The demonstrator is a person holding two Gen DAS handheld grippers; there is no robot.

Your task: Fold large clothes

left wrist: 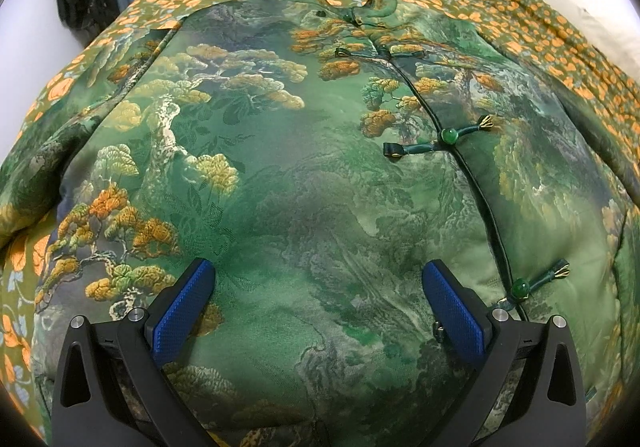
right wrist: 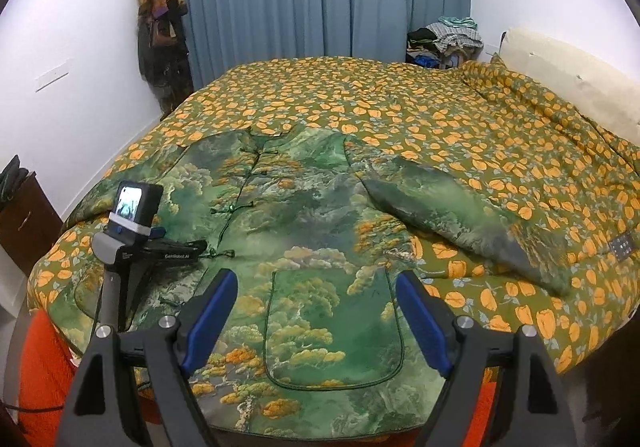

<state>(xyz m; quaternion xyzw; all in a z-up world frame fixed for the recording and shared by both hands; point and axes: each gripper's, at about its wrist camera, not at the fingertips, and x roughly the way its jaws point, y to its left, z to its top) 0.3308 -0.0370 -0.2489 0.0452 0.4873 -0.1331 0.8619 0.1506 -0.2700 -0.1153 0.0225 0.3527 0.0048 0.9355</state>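
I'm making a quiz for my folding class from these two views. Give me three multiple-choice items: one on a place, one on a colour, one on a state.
1. Where does the jacket lie?
A. On the bedspread
B. On the floor
C. On a hanger

2. What colour are the round buttons on the jacket's front?
A. Red
B. Green
C. White

3. How do the left gripper and right gripper stand?
A. Both shut on cloth
B. One open, one shut
C. Both open, holding nothing

Key: 1 A, the jacket is spread flat on the orange-flowered bedspread. 2 B, green beads sit on the frog closures. 3 C, each view shows blue fingers wide apart with only cloth beneath.
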